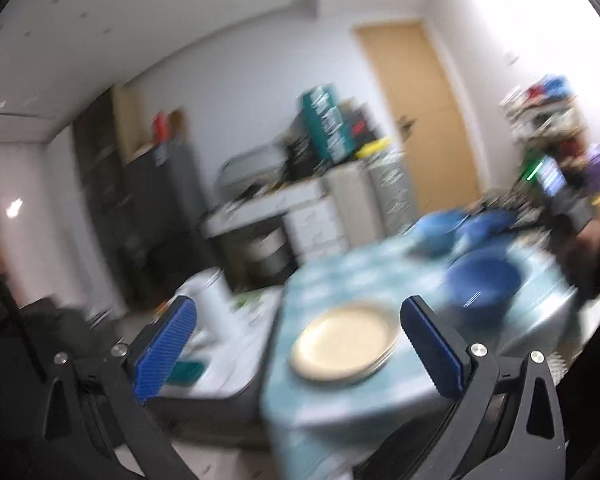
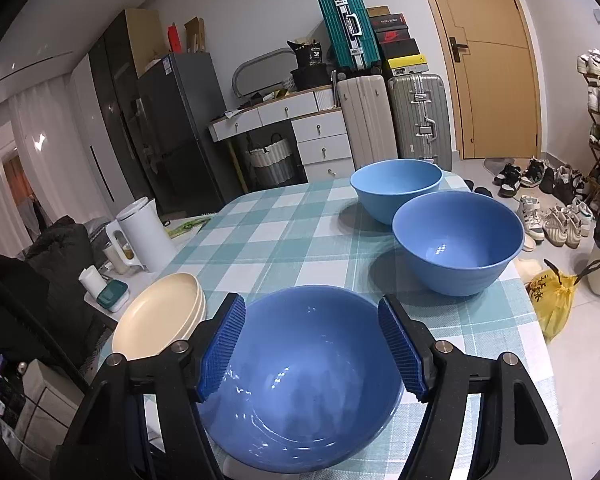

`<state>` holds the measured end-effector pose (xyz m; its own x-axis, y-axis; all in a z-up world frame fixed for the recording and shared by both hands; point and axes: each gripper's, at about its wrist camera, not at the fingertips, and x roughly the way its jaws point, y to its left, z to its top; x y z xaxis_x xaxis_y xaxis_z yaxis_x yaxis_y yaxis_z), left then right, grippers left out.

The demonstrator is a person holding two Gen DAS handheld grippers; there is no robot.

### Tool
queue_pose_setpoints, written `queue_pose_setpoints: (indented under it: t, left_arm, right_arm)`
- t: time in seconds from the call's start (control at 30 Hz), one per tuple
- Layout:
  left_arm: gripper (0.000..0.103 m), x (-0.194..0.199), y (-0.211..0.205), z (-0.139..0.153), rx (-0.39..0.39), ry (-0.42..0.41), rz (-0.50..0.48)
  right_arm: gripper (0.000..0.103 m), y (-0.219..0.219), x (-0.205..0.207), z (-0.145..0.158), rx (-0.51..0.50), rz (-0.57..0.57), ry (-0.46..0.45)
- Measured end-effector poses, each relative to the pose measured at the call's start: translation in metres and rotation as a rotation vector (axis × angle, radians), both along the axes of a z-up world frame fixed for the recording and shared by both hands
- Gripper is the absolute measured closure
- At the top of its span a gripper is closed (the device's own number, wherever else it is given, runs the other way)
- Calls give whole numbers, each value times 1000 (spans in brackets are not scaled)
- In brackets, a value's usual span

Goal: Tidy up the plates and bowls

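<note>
I am holding my right gripper point(image 2: 312, 350) over the near edge of the table point(image 2: 284, 224), its checked cloth in teal and white, and its blue ribbed pads point(image 2: 224, 348) are standing either side of the nearest blue bowl point(image 2: 304, 392). Whether those pads are pressing on the rim or only flanking it, I cannot tell; they are partly spread, with the bowl filling the gap between them. Two more blue bowls are sitting upright further back on the right, the nearer one point(image 2: 458, 240) just in front of the paler far one point(image 2: 396, 188), the two close beside each other. A stack of cream plates point(image 2: 160, 316) is lying at the table's left edge, just beside my left pad. My left gripper point(image 1: 298, 340) is hanging wide open with nothing in it; its view is blurred, yet I am making out the cream plates point(image 1: 344, 344) between its spread fingers, well beyond them on the cloth, with a blue bowl point(image 1: 482, 284) behind them to the right. A white kettle point(image 2: 146, 234) is standing on the low surface left of the table.
</note>
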<state>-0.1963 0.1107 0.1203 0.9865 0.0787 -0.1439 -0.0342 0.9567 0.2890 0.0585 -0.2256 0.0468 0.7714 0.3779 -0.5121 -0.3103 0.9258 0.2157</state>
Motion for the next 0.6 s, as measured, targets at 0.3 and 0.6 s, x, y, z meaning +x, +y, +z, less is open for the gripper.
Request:
queue_pose_setpoints:
  t: [0.3, 0.6]
  left_arm:
    - [0, -24, -155, 105, 9, -93, -592]
    - [0, 112, -247, 153, -7, 130, -800]
  right_arm:
    - [32, -11, 3, -3, 24, -35, 19]
    - [32, -45, 2, 2, 81, -186, 2]
